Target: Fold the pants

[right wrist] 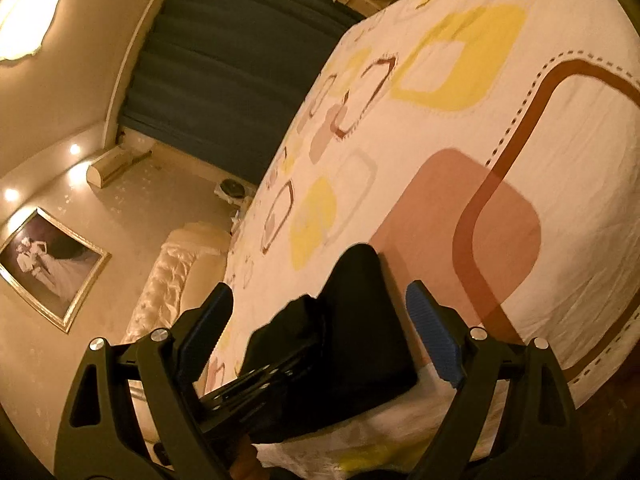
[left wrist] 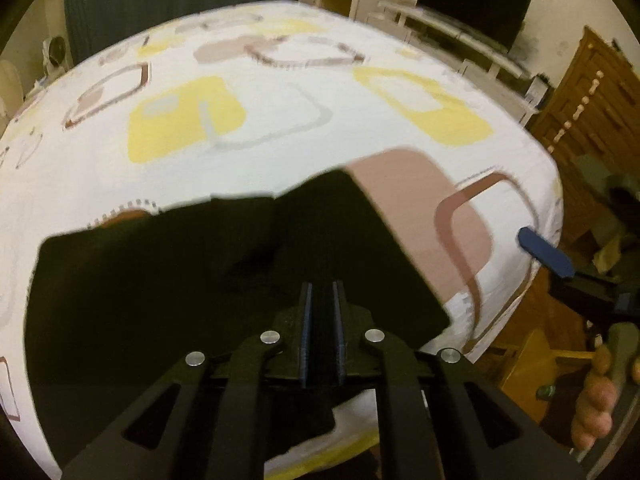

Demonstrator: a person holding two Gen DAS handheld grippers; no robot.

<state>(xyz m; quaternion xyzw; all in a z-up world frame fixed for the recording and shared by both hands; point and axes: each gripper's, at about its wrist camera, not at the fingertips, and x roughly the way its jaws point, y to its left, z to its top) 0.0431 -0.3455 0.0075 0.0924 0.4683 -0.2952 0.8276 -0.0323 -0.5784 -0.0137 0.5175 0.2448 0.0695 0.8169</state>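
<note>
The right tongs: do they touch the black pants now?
Apart. The right wrist view shows the right tongs open, with bedspread visible between each pad and the black pants.

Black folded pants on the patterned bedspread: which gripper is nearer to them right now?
Left. The left gripper is over the black folded pants, jaws nearly closed, apparently pinching the fabric. The right gripper is open, off the bedspread's edge, beside the pants.

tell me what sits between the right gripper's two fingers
In the right wrist view, the open right gripper frames the black pants and the left gripper's body.
</note>
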